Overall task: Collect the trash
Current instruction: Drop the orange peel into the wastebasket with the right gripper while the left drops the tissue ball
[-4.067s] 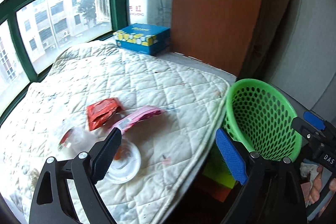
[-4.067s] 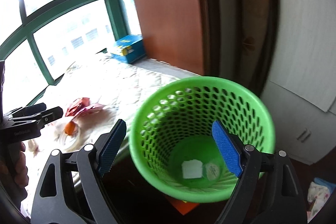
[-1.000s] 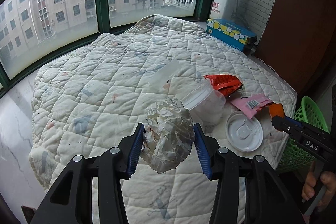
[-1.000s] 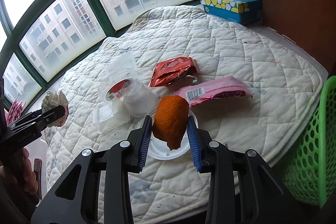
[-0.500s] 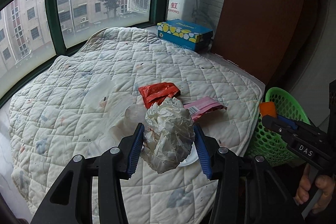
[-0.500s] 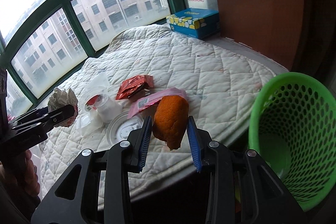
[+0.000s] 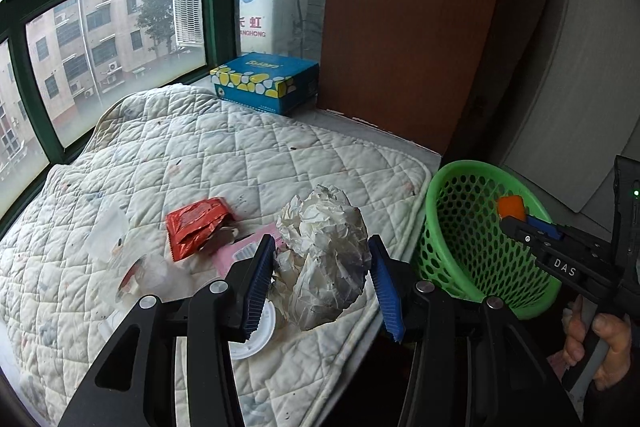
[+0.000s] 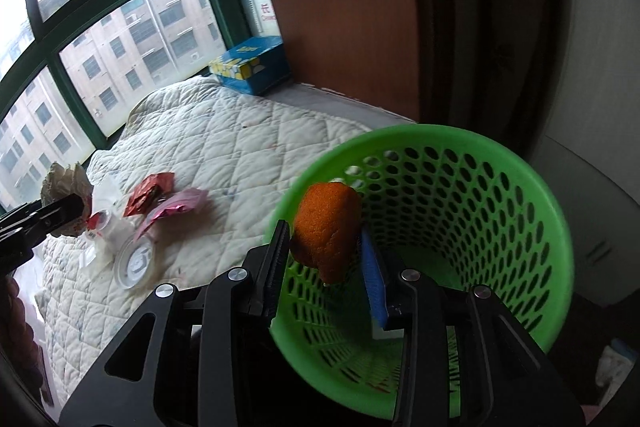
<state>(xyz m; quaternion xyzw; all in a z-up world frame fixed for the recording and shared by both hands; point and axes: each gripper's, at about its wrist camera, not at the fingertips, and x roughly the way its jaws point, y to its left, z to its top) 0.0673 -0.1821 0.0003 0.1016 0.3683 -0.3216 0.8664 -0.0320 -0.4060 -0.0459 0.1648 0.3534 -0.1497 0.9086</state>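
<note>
Over green basket [image 8: 472, 163]: right tool [image 8: 326, 259] opening around orange peel [image 8: 326, 227], long axis vertical.

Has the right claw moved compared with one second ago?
Yes. The right claw with the orange peel swung from over the quilt to the green basket.

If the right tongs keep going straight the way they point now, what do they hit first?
Probably the inside of the green basket: the right tongs, opening with the orange peel between them, point into its mouth. Depth is hard to judge.
</note>
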